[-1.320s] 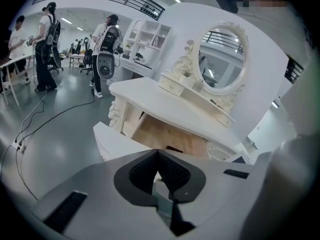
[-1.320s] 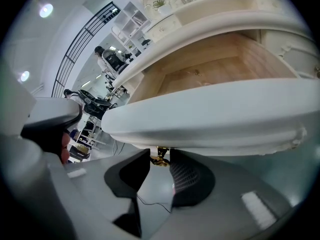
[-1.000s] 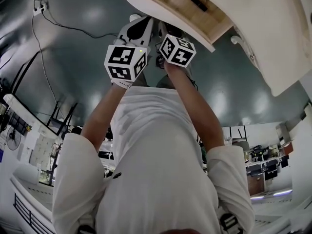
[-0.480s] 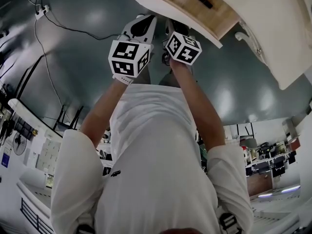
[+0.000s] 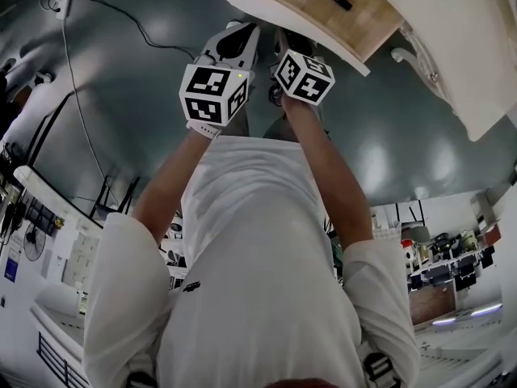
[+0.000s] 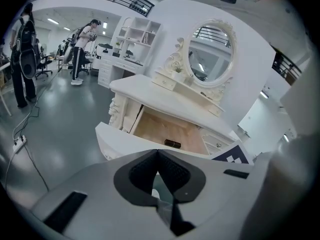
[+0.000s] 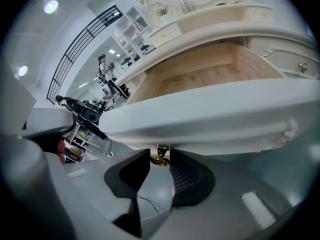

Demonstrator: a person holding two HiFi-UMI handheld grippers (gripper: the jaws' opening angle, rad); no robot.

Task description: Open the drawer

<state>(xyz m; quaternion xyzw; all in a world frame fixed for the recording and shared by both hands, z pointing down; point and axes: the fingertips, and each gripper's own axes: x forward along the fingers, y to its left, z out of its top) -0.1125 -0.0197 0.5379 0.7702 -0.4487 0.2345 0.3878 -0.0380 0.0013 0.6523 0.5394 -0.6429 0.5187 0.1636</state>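
Note:
The white drawer (image 5: 275, 16) of the dressing table is pulled out, and its wooden floor (image 6: 160, 131) shows with a small black object (image 6: 172, 143) lying on it. My right gripper (image 7: 159, 164) reaches under the drawer front (image 7: 210, 119) and is shut on the gold handle (image 7: 160, 157), with a jaw on each side of it. In the head view its tips are hidden below the front, behind its marker cube (image 5: 305, 78). My left gripper (image 6: 158, 153) hangs just left of it, short of the drawer front, shut with nothing in it.
The dressing table carries an oval mirror (image 6: 210, 54) and has side drawers with knobs (image 7: 302, 67). A cable (image 5: 89, 23) runs over the grey floor at the left. People (image 6: 22, 49) stand far off by shelves and desks.
My left gripper has shifted a little sideways near the drawer front. The drawer stays pulled out and my right gripper keeps its hold on the handle.

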